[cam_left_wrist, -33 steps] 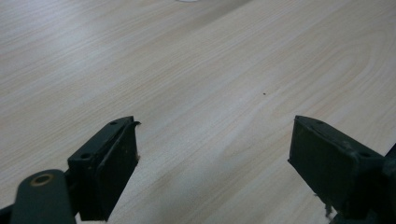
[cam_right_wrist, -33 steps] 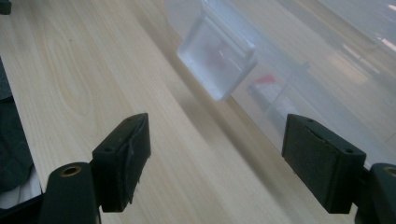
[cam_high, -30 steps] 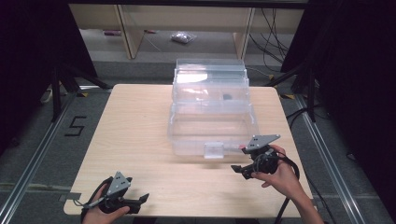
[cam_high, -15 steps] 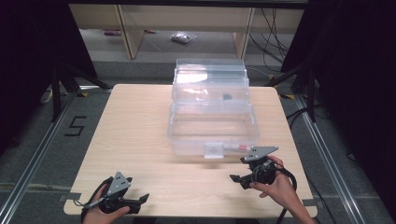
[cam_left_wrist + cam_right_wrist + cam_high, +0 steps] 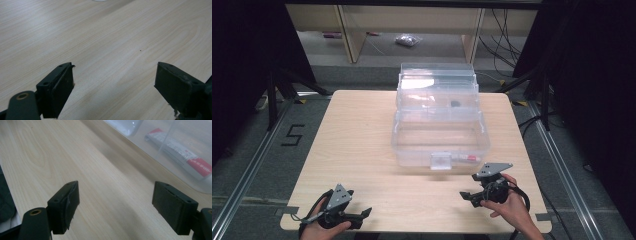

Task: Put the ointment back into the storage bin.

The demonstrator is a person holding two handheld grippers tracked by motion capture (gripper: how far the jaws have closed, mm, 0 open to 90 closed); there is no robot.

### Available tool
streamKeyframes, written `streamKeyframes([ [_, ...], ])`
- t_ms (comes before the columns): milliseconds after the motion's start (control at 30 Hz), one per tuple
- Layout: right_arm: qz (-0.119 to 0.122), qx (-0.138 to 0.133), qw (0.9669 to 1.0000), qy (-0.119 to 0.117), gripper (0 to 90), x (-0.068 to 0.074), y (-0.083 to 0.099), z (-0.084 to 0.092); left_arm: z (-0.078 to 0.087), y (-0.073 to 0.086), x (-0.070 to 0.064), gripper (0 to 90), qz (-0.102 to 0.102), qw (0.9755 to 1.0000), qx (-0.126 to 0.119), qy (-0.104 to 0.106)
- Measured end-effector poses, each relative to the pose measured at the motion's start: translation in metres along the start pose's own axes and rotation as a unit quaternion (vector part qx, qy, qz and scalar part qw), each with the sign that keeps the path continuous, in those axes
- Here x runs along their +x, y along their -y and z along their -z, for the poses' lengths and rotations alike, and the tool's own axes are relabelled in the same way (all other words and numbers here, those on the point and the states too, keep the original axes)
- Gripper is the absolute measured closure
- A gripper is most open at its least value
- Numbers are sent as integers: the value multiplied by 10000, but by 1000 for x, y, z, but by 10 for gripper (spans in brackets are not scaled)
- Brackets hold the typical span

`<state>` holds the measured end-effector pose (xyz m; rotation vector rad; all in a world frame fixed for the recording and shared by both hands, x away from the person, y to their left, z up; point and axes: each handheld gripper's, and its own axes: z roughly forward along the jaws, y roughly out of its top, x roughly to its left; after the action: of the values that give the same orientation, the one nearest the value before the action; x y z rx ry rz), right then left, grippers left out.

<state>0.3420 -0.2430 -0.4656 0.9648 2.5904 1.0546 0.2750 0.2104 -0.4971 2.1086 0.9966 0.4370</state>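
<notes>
My right gripper (image 5: 472, 196) sits low over the table (image 5: 357, 145) near its front right corner, jaws spread wide with only bare wood between them. Just beyond it, close by but not touching, stands the clear plastic box (image 5: 439, 127), its front latch (image 5: 441, 161) facing me. Through the wall I see a red-and-white tube (image 5: 180, 151) lying inside. My left gripper (image 5: 359, 216) rests at the front left, equally wide and empty, well apart from the box.
</notes>
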Motion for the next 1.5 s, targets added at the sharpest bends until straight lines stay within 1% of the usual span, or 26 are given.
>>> streamKeyframes([
  [33, -6, -84, 10000, 11, 228, 0, 2, -1, 0, 0, 0, 150, 1, 10000, -7, 0],
  [100, -126, 37, 9999, -23, 228, 0, 4, 1, 0, 0, 0, 150, -4, 10000, -17, 7],
  [133, -119, -119, 9999, 1, 228, 1, 6, -1, 0, 0, 0, 150, 3, 10000, -25, -6],
  [167, -182, 7, 9998, -37, 227, 1, 7, 1, 0, 0, 0, 150, -1, 10000, -15, 1],
  [200, -111, 8, 9999, -20, 227, 0, 8, 1, 1, 0, 0, 150, -40, 10000, 26, -5],
  [233, -245, -40, 9997, 4, 226, 3, 10, 0, 0, 0, 0, 150, 1, 10000, -4, 5],
  [267, -201, 46, 9998, -14, 223, 3, 10, 2, 0, 0, -1, 150, 2, 10000, -3, 3],
  [300, -116, 8, 9999, 3, 223, 2, 11, 1, 0, 0, -1, 150, -13, 10000, 3, -8],
  [400, -252, 46, 9997, 18, 220, 5, 16, 3, 0, 0, -1, 150, -8, 10000, -17, -8],
  [467, -216, -8, 9997, 57, 219, 5, 18, 4, 0, 0, -1, 150, -8, 10000, -36, -17],
  [500, -357, 56, 9993, 2, 216, 7, 20, 5, 0, 0, -1, 150, 5, 10000, -46, -1],
  [533, -357, 56, 9993, 2, 216, 7, 20, 5, 0, 0, -1, 150, 5, 10000, -46, -1],
  [567, -154, -25, 9999, 65, 214, 4, 22, 5, 0, 0, -1, 150, -17, 10000, -15, -19],
  [600, -154, -25, 9999, 65, 214, 4, 22, 5, 0, 0, -1, 150, -17, 10000, -15, -19],
  [633, -343, -41, 9994, 85, 211, 7, 24, 5, 0, 0, -1, 150, -17, 10000, -17, -16],
  [667, -277, 0, 9996, 70, 209, 6, 25, 6, 0, 0, -1, 150, -9, 10000, -26, -18],
  [733, -345, -65, 9993, 100, 202, 7, 28, 5, 0, 0, 0, 150, -15, 10000, -15, -17],
  [800, -235, 3, 9997, 57, 193, 5, 30, 6, 0, 0, -1, 150, -15, 10000, -2, -16],
  [833, -533, 68, 9985, 127, 187, 9, 31, 6, 0, 0, -1, 150, -19, 10000, -13, -13],
  [933, -490, 3, 9986, 208, 178, 7, 34, 6, 0, 0, -1, 150, -19, 10000, -13, -16],
  [967, -339, -10, 9993, 127, 174, 5, 35, 6, 0, 0, -1, 150, -23, 10000, 1, -19],
  [1033, -412, -40, 9989, 233, 165, 8, 37, 6, 0, 0, -1, 150, -19, 10000, -2, -28],
  [1200, -554, 145, 9980, 275, 165, 13, 42, 5, 0, 0, -1, 150, -27, 10000, 1, -21],
  [1300, -537, 222, 9978, 308, 165, 13, 43, 4, 0, 0, -1, 150, -28, 10000, -11, -29],
  [1367, -407, 233, 9983, 350, 165, 12, 43, 3, -1, 0, -1, 150, -19, 10000, 14, -46],
  [1500, -387, 163, 9982, 438, 164, 11, 43, 4, 0, 0, -1, 150, -29, 10000, -2, -40],
])
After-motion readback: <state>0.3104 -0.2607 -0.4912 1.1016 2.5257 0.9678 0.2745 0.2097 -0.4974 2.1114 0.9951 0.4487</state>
